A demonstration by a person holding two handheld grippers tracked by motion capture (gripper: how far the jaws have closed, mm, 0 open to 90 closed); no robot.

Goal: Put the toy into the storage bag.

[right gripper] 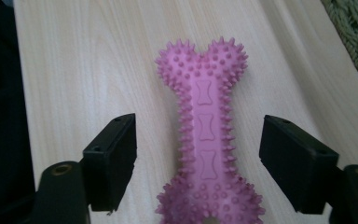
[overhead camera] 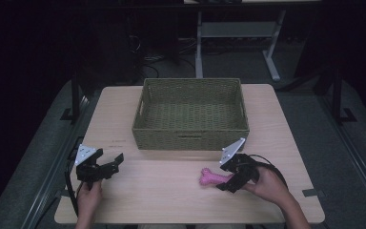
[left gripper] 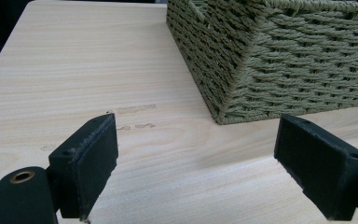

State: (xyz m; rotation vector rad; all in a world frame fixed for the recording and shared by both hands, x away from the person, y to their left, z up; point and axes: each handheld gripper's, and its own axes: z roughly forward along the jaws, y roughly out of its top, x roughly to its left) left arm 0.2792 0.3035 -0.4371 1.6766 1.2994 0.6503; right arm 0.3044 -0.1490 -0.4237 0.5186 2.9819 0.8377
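A pink spiky bone toy (overhead camera: pixel 213 178) (right gripper: pixel 206 135) lies flat on the wooden table (overhead camera: pixel 171 191), in front of a woven green basket (overhead camera: pixel 190 114) (left gripper: pixel 279 60). My right gripper (overhead camera: pixel 232 177) (right gripper: pixel 198 165) is open, its jaws standing on either side of the bone's shaft without touching it. At the table's front left my left gripper (overhead camera: pixel 115 164) (left gripper: pixel 196 172) is open over bare wood with nothing between its jaws, pointing toward the basket's near left corner.
The basket stands at the middle back of the table and looks empty. A faint mark (left gripper: pixel 133 109) shows on the wood near the left gripper. Beyond the table are a dark floor, cables and a white desk frame (overhead camera: pixel 233 33).
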